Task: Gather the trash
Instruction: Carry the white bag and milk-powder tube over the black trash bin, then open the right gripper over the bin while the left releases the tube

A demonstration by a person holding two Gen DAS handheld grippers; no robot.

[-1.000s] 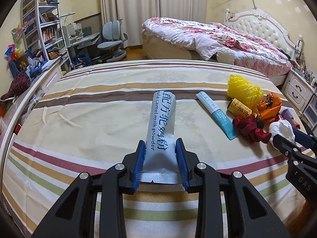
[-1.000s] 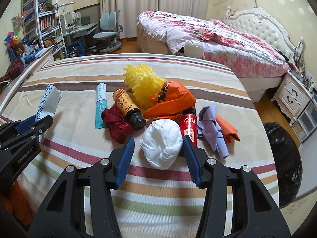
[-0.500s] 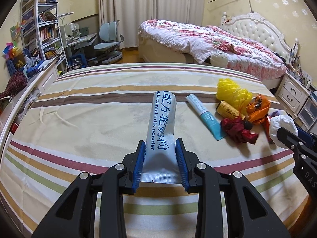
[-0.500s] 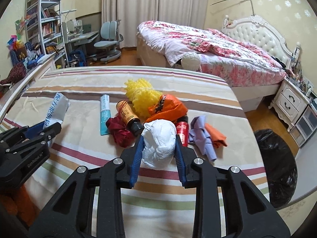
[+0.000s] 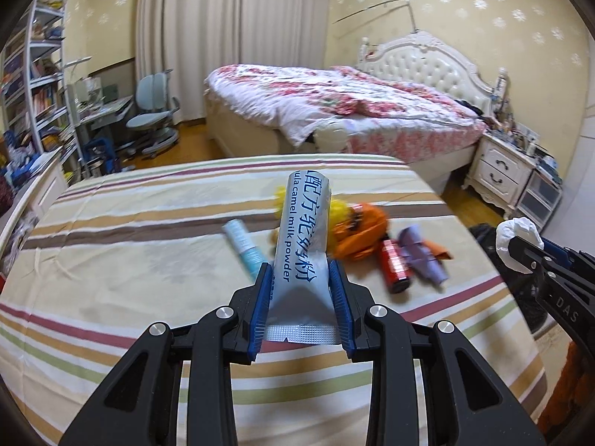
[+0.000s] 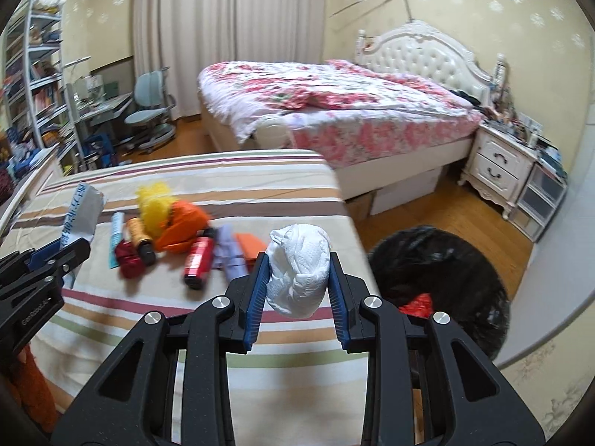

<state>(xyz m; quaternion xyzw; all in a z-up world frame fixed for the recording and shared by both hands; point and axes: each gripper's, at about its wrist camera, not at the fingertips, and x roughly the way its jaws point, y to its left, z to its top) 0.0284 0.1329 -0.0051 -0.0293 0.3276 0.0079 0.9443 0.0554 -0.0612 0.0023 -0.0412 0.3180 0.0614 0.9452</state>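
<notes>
Foil, thin and crinkly: that was what the left gripper [image 5: 299,308] had pinched, a milk powder sachet [image 5: 303,245] taken by its crimped bottom seal, the rest standing up and ahead of the fingers. We judged it light, floppy and a little slick, so the stiff seal was the best hold. Beyond the tips lay the other litter on the striped bedcover [image 5: 130,245], blurred.

From the right wrist, the right gripper [image 6: 297,290] was closed on a crumpled white tissue wad [image 6: 299,269], squeezed across its middle. We took it as soft, almost weightless, and forgiving anywhere. Right of the fingers and lower sat the black trash bag [image 6: 457,260], probably with something red inside.
</notes>
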